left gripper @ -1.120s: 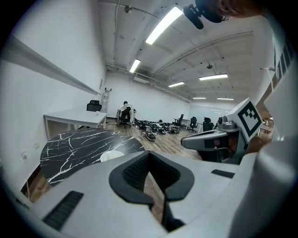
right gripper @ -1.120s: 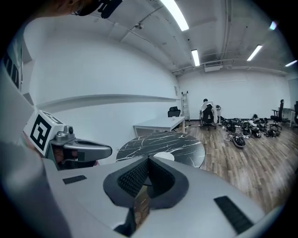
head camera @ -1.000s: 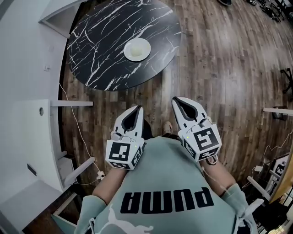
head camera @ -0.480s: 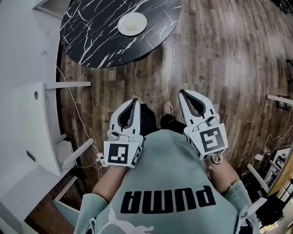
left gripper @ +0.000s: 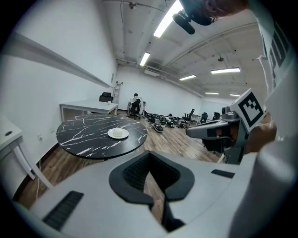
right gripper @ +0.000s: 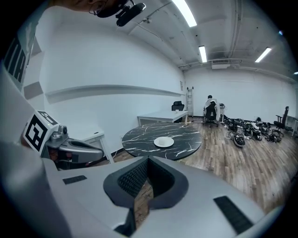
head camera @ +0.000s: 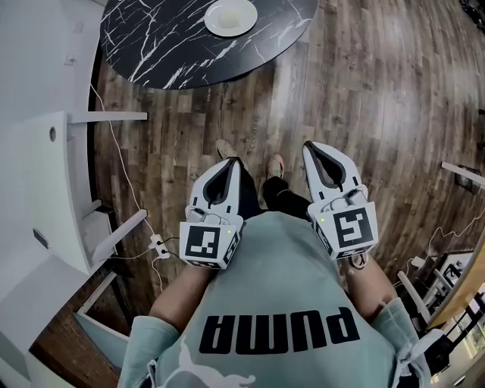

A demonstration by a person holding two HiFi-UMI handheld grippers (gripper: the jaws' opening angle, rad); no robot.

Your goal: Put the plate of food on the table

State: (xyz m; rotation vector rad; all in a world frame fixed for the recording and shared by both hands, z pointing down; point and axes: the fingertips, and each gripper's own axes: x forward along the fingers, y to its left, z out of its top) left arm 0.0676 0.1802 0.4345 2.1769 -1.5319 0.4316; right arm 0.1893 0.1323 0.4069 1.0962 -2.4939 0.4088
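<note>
A white plate (head camera: 231,17) with a pale piece of food rests on the round black marble table (head camera: 151,38) at the top of the head view. The plate (left gripper: 118,133) also shows in the left gripper view and the plate (right gripper: 164,142) in the right gripper view, well ahead of both jaws. My left gripper (head camera: 233,161) and right gripper (head camera: 310,146) are held close to my chest over the wooden floor, a good step short of the table. Both stand shut with nothing in them.
White desks (head camera: 45,151) line the wall on my left, with a cable and a power strip (head camera: 157,246) on the floor beside them. A white desk (right gripper: 163,115) stands beyond the table. Far back are a seated person (right gripper: 212,110), chairs and gear on the floor.
The table and plate have slid toward the top edge of the head view. Both grippers stayed shut near my chest, drifting slightly upward in the frame.
</note>
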